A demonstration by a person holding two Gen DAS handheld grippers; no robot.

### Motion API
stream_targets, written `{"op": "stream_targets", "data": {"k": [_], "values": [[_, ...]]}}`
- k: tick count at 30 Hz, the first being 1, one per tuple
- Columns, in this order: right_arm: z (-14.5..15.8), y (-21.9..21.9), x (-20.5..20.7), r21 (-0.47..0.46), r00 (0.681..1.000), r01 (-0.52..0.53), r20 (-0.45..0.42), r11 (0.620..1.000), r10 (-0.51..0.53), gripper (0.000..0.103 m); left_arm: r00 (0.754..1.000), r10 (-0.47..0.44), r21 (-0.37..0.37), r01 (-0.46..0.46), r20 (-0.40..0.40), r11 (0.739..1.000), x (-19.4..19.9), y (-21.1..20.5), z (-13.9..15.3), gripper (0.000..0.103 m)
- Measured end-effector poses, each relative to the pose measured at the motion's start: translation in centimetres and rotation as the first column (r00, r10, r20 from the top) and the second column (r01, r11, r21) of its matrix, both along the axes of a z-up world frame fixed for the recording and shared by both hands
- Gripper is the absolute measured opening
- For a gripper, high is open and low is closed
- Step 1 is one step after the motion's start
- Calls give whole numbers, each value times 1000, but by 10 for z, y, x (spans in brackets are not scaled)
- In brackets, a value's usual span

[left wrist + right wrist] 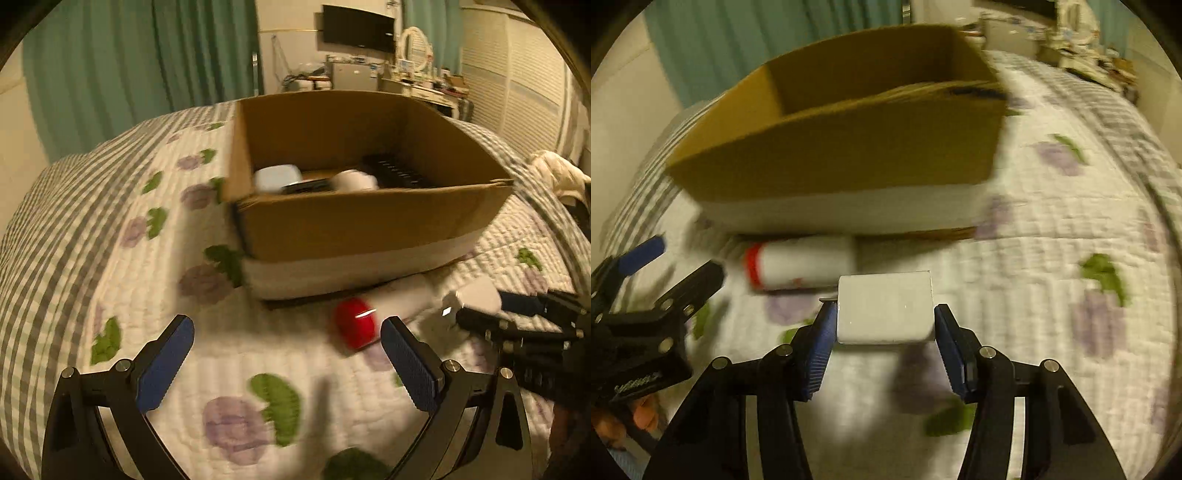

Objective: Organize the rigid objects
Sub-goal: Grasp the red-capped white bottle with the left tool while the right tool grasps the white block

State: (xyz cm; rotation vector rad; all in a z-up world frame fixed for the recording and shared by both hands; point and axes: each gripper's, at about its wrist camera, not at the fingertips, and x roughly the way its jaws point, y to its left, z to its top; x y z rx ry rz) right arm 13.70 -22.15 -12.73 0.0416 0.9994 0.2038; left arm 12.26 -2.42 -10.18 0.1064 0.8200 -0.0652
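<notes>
Only the left view looks inside the brown cardboard box (362,218); the right gripper (884,325) clasps a white rectangular block (884,308), while the left gripper (288,354) gapes wide, empty.

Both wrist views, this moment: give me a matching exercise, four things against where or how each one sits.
Things:
1. white block
2. red-capped white cylinder
3. cardboard box
4. left gripper

States:
A. open, nothing between its fingers
B. on the quilt, holding several items
C. lying on its side by the box's near wall
D. between the right gripper fingers

Pairs: 1-D, 2-C, 3-B, 4-A
</notes>
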Motion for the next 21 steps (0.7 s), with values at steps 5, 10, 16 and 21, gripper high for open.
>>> {"op": "stream_targets", "data": {"k": [5, 10, 16, 21], "values": [[9, -40, 3, 4, 990, 141, 11, 990, -141, 53, 995, -95, 15, 95, -20, 995, 8, -37, -4, 103], [15, -51, 13, 26, 984, 181, 2, 983, -181, 53, 993, -113, 9, 113, -47, 994, 24, -54, -21, 103], [7, -58, 17, 42, 984, 178, -13, 983, -178, 53, 987, -138, -97, 130, -84, 987, 35, -51, -29, 93], [7, -63, 18, 60, 982, 190, -19, 980, -189, 53, 962, -239, -26, 237, -132, 971, 21, -74, -39, 75]]}}
